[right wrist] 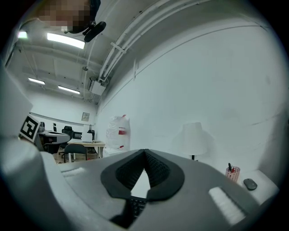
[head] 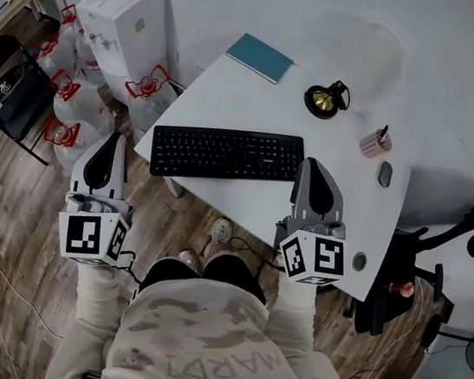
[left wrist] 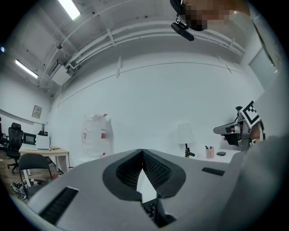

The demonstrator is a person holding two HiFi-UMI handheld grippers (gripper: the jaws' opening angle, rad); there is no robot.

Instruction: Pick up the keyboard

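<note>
A black keyboard (head: 227,154) lies flat near the front edge of the white table (head: 244,198). My left gripper (head: 119,138) is shut and empty, held level over the wooden floor just left of the table's corner, a short way from the keyboard's left end. My right gripper (head: 311,162) is also shut and empty, over the table with its tips right beside the keyboard's right end. In the left gripper view the fingers (left wrist: 156,169) meet, with keyboard keys (left wrist: 150,210) showing below them. The right gripper view shows the same closed fingers (right wrist: 156,170) and keys (right wrist: 135,205).
On the table behind the keyboard are a teal notebook (head: 260,57), a black and gold lamp (head: 324,100), a pen cup (head: 375,142) and a mouse (head: 385,174). White boxes and bags (head: 123,33) stand left of the table, and a dark chair (head: 425,254) at its right.
</note>
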